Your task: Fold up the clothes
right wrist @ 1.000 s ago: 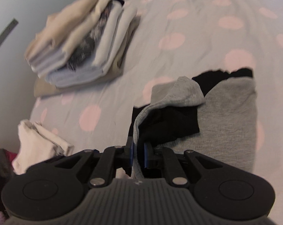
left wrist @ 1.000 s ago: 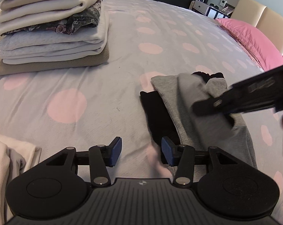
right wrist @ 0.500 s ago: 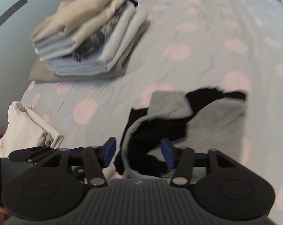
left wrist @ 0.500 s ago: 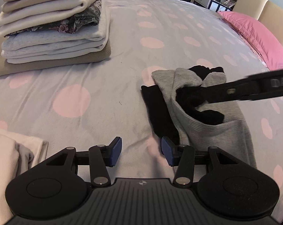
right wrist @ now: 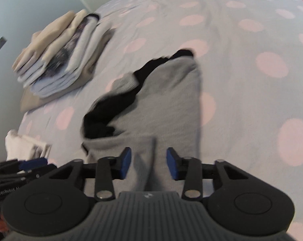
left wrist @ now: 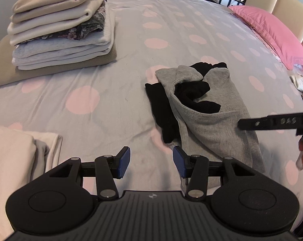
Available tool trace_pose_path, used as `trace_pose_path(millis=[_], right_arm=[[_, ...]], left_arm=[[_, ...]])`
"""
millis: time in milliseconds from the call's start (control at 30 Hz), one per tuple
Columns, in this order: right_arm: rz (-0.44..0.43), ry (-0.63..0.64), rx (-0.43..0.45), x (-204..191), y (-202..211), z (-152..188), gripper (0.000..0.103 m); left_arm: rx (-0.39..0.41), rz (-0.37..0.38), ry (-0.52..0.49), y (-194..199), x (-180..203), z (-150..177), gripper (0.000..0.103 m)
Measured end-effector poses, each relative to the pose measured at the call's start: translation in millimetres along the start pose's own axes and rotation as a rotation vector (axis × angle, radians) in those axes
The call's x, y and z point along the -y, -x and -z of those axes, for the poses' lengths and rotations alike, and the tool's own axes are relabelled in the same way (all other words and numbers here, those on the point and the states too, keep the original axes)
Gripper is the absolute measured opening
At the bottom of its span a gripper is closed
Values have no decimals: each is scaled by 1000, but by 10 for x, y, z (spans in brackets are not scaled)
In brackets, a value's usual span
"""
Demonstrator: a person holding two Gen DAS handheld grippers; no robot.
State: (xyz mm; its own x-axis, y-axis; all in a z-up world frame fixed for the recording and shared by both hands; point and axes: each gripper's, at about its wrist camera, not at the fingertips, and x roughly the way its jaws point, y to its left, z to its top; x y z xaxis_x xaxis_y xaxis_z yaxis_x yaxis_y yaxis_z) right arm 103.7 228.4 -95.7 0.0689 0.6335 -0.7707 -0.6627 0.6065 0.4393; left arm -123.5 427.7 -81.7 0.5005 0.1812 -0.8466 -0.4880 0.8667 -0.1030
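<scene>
A grey-and-black garment [left wrist: 207, 110] lies partly folded on the spotted bed cover, black lining showing at its left and in an open fold. It also shows in the right wrist view [right wrist: 161, 108]. My left gripper [left wrist: 150, 162] is open and empty, low over the bed just before the garment's near edge. My right gripper [right wrist: 148, 165] is open and empty above the garment's near end; one of its fingers [left wrist: 271, 121] reaches in from the right in the left wrist view.
A tall stack of folded clothes [left wrist: 59, 30] stands at the far left, also in the right wrist view [right wrist: 57, 60]. A cream folded garment [left wrist: 17, 156] lies near left. A pink pillow [left wrist: 271, 34] and headboard are at the far right.
My right gripper let go of the grey garment's flap, opened and drew back to the right. The flap now lies folded on the garment. My left gripper has stayed open and nearly still.
</scene>
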Motion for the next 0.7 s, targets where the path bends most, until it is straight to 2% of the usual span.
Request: trace_pose_path(millis=[33, 133, 300, 467, 600, 700], right_arm=[[-19, 6, -1, -46, -12, 28, 16], [-78, 67, 12, -246, 29, 119, 6], [-141, 247, -17, -651, 104, 311, 5], [-141, 406, -60, -937, 17, 579, 6], [-137, 458, -114, -1007, -126, 720, 14], [-148, 483, -149, -1019, -185, 787, 16]], left_arm=[[-2, 2, 4, 6, 2, 13, 45], [-6, 7, 16, 25, 6, 49, 45], [0, 15, 51, 29, -41, 33, 45], [6, 23, 85, 32, -86, 18, 45], [-6, 26, 75, -7, -67, 35, 45], [-18, 29, 66, -49, -45, 52, 45]])
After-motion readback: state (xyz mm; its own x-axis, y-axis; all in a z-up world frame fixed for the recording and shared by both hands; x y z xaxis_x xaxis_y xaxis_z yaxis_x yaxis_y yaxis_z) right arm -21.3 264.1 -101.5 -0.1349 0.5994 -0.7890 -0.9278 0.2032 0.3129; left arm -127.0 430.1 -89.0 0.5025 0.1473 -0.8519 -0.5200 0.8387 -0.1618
